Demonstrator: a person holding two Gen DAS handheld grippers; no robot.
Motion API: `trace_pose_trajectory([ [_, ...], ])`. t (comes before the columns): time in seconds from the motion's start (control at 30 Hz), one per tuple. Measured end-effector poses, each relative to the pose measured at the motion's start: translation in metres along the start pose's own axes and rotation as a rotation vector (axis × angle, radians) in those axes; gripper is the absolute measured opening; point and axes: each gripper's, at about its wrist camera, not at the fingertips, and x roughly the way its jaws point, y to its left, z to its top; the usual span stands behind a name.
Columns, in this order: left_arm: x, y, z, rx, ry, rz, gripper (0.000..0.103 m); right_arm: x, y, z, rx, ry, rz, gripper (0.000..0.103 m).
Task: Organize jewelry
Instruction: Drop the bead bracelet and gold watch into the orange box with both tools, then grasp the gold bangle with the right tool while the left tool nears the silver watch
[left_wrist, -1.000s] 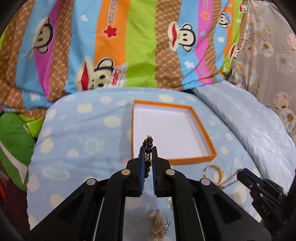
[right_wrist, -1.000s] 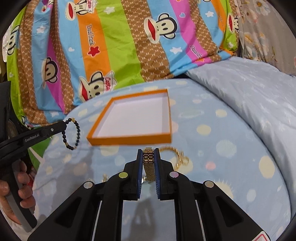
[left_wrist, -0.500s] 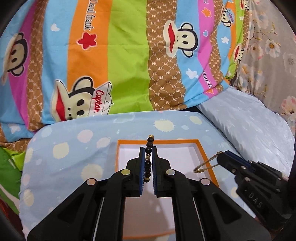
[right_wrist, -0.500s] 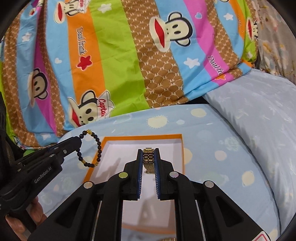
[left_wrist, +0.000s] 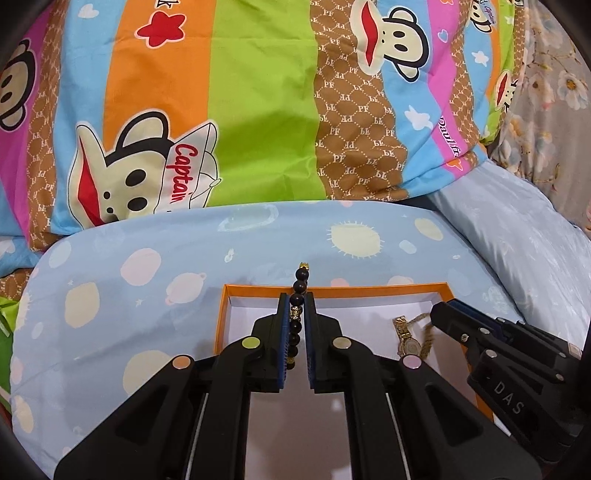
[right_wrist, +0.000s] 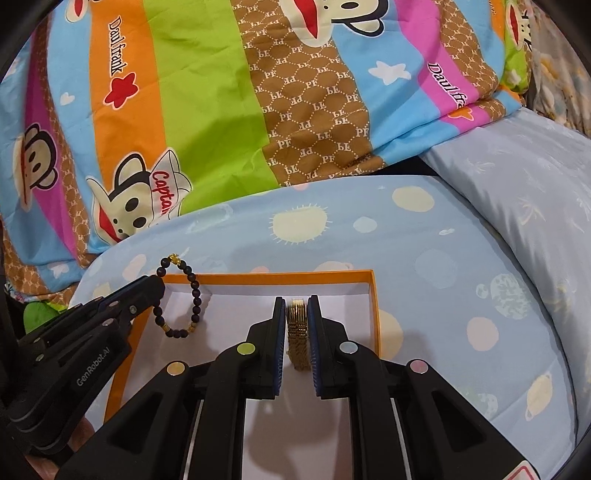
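We are at the drop-off step: both pieces hang over the orange-rimmed box (left_wrist: 369, 290), and neither is set down yet.

Our left gripper (left_wrist: 295, 306) has its jaws pressed together on the dark bead bracelet (left_wrist: 295, 325). The string runs up between the pads, and its top beads with a small gold charm stick out past the fingertips, over the far rim of the box. From the right wrist view the bracelet (right_wrist: 184, 299) hangs as a loop from the left gripper (right_wrist: 157, 284), its lower part over the left side of the white floor. We cannot tell whether the lowest beads touch the floor.

Our right gripper (right_wrist: 297, 306) has the gold watch (right_wrist: 298, 336) between its pads, and its jaws are opening. The band stands upright in the gap, with a sliver of space showing on either side, so we judge the pinch is letting go. From the left wrist view the watch (left_wrist: 408, 339) dangles at the tip of the right gripper (left_wrist: 439, 314) with its round face low over the right half of the box.

Next, we judge, the right jaws need to spread enough for the watch to drop clear of the pads and stay inside the rim. Then the left gripper should lower the beads onto the floor, well apart from the watch, and release. The light blue dotted sheet (left_wrist: 147, 266) under the box looks soft, so the box may tip if pressed.
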Motion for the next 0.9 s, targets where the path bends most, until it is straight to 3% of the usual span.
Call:
trace_pose_trajectory([
  [0.07,0.0,0.002,0.0,-0.008,-0.002,0.001,0.013,-0.003,0.0,0.0,-0.004,-0.018,-0.013,0.018],
  [0.17,-0.008,0.008,0.002,-0.044,-0.024,0.001,0.049,-0.014,-0.004,-0.001,0.008,-0.048,-0.014,0.021],
  [0.2,-0.014,0.009,0.003,-0.052,-0.04,0.002,0.052,-0.021,-0.005,-0.002,0.014,-0.062,-0.009,0.021],
  [0.37,-0.063,0.019,-0.006,-0.062,-0.102,-0.006,0.052,-0.07,-0.008,-0.019,0.023,-0.138,0.003,0.022],
  [0.53,-0.116,0.031,-0.044,-0.056,-0.121,0.006,0.052,-0.129,-0.014,-0.071,0.029,-0.197,-0.003,0.032],
  [0.7,-0.157,0.038,-0.091,-0.092,-0.103,-0.02,0.052,-0.161,-0.018,-0.133,0.041,-0.177,-0.033,0.032],
  [0.9,-0.185,0.023,-0.149,-0.061,-0.066,-0.007,0.052,-0.179,-0.017,-0.198,0.011,-0.125,-0.062,0.032],
])
